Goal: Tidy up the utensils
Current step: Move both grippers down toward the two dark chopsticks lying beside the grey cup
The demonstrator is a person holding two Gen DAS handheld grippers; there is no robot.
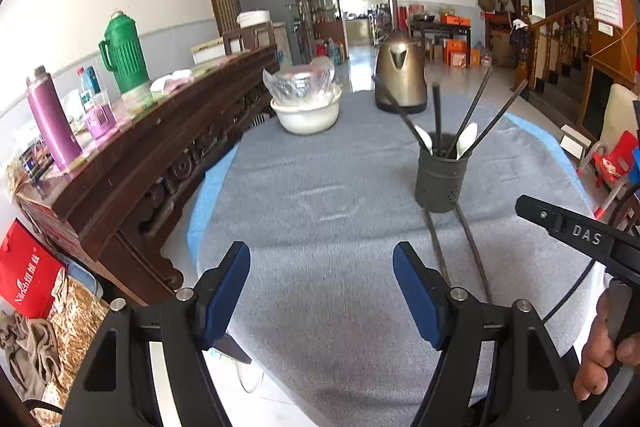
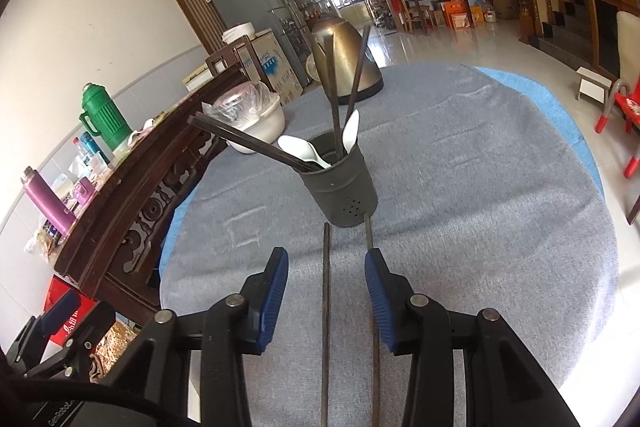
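A dark grey utensil holder [image 2: 340,187] stands on the grey cloth and holds several dark chopsticks and two white spoons [image 2: 304,151]. Two dark chopsticks lie flat on the cloth in front of it. One chopstick [image 2: 326,307] runs between the fingers of my right gripper [image 2: 326,279], with a gap on each side, untouched by the pads. The other chopstick [image 2: 369,233] passes under the right finger. My left gripper [image 1: 320,267] hovers open over bare cloth, left of the holder [image 1: 442,175] and both chopsticks [image 1: 436,247].
A bronze kettle [image 1: 400,75] and a white bowl [image 1: 308,115] with a plastic-wrapped item stand at the table's far side. A dark carved sideboard [image 1: 160,163] with flasks runs along the left. The right gripper's body [image 1: 580,235] and a hand [image 1: 600,347] sit at right.
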